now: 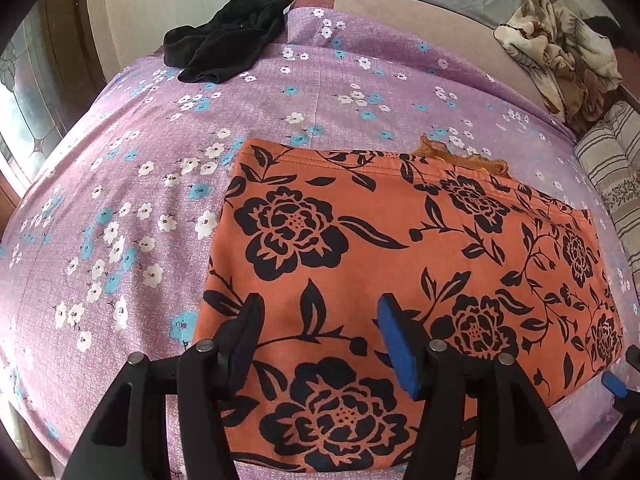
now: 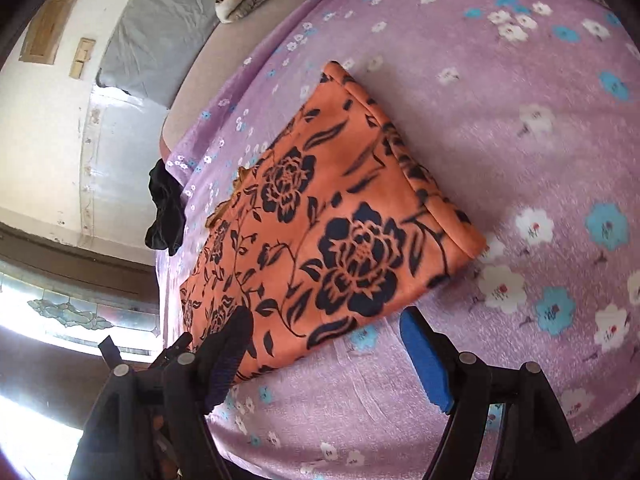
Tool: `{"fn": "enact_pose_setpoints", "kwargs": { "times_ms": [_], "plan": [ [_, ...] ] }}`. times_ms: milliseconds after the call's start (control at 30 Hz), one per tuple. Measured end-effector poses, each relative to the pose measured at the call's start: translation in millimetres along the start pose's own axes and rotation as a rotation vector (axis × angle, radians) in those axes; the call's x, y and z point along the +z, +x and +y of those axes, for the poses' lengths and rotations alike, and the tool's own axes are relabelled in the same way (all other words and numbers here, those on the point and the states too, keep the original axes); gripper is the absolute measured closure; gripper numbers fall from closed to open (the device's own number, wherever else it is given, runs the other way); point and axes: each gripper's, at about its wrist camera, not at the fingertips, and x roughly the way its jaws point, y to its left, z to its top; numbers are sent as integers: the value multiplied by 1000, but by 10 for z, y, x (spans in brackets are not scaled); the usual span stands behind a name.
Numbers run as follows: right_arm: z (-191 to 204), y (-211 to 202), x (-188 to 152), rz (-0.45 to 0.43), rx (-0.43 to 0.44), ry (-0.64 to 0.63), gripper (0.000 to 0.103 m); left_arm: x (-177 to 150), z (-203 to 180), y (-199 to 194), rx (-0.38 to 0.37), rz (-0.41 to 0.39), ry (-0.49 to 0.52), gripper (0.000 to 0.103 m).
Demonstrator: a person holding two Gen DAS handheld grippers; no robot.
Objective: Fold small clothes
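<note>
An orange garment with black flowers (image 1: 400,248) lies folded flat in a rough rectangle on the purple flowered sheet (image 1: 132,200). My left gripper (image 1: 320,324) hovers open over the garment's near part, its fingers spread apart with only flat cloth below them. In the right wrist view the same garment (image 2: 332,216) runs diagonally. My right gripper (image 2: 328,340) stands open at its near corner, one finger over the cloth and the blue-padded one over the sheet. A crumpled black garment (image 1: 228,44) lies at the sheet's far edge.
A beige patterned blanket (image 1: 560,56) is heaped at the back right, with a striped cushion (image 1: 612,168) beside it. A grey pad (image 2: 160,36) leans by the wall. A stained-glass window (image 2: 72,312) is at the bed's left side.
</note>
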Motion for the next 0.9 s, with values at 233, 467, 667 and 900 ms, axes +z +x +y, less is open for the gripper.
{"fn": "enact_pose_setpoints", "kwargs": {
  "times_ms": [233,467,667,900],
  "plan": [
    [-187,133,237,-37,23,171,24,-37,-261,-136,-48,-41,-27,32],
    [-238,194,419,-116,23,232,29,-230,-703,192,-33,25,97,32],
    [-185,221,492,-109,-34,183,68,-232,-812,-67,-33,-64,119,32],
    [-68,303,518,-122,-54,94,72,-396,-1054,151,1,-38,224,29]
  ]
}}
